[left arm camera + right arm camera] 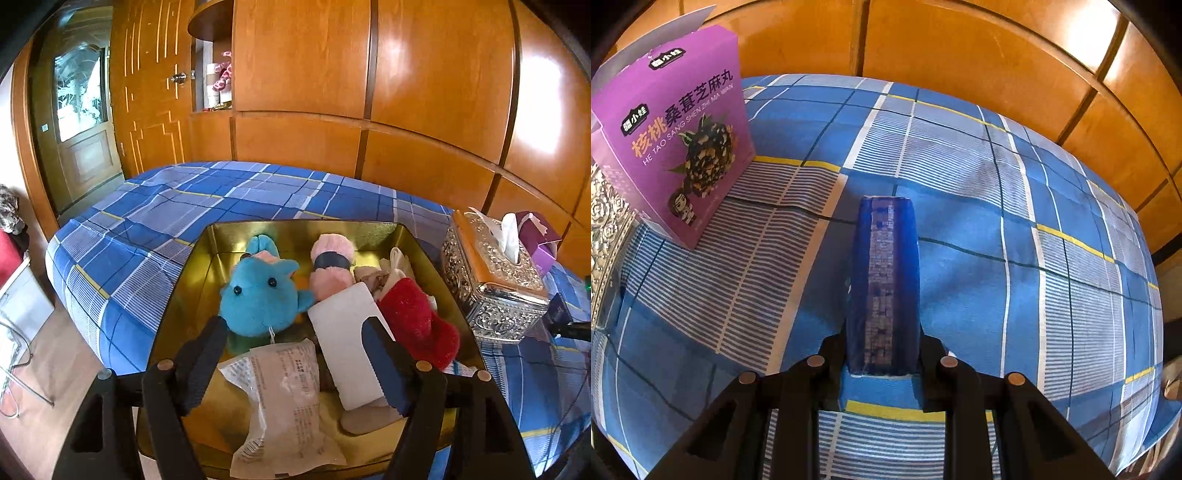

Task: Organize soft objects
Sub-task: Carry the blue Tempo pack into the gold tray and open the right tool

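Note:
A gold tin tray [207,266] lies on the bed and holds several soft things: a blue plush toy [260,295], a pink plush with a dark band [330,266], a red fuzzy sock [417,321] and beige cloth [391,269]. A white flat piece [343,332] and a clear plastic packet [284,398] lie at the tray's near end. My left gripper [293,323] hovers open over that near end and grips nothing. My right gripper [882,354] is shut on a narrow blue box [882,280], held just above the sheet.
The bed has a blue plaid sheet [997,221]. An ornate silver tissue box [491,288] stands right of the tray, and a purple snack carton [676,147] behind it. Wooden wardrobe panels [406,92] back the bed. A door is at the left.

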{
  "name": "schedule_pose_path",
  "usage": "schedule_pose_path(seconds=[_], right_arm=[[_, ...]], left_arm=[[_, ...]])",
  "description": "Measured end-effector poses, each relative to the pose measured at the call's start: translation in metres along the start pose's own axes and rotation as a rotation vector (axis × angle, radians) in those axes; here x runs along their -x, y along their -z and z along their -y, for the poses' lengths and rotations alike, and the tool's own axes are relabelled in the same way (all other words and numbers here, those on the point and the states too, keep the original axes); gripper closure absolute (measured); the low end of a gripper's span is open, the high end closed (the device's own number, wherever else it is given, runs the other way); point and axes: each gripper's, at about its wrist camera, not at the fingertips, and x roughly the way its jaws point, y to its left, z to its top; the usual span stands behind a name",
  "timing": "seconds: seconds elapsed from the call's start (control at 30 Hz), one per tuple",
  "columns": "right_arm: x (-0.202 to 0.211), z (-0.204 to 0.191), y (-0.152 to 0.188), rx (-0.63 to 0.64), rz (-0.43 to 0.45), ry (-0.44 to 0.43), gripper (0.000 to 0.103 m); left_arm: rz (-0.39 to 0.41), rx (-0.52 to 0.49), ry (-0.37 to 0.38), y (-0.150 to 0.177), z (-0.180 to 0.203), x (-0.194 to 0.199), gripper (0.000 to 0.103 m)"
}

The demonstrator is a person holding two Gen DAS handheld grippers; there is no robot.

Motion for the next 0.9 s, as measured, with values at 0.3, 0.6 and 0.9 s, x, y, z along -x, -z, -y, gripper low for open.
schedule_pose_path(seconds=[0.3,0.6,0.9], right_arm=[[0.016,0.026,-0.005,-0.159,-0.002,-0.011,0.08],[0.104,0.033,-0.063,-0.173,0.204,-0.033,0.08],[0.218,-0.054,-0.099,0.057,0.473,-0.161,0.08]], left_arm=[[-0.005,-0.034,0.024,0.0,0.01,0.007,0.027],[-0.017,-0.045,0.025,0.0,0.012,0.009,0.023],[-0.032,-0.026,0.026,-0.003,0.004,0.007,0.021]])
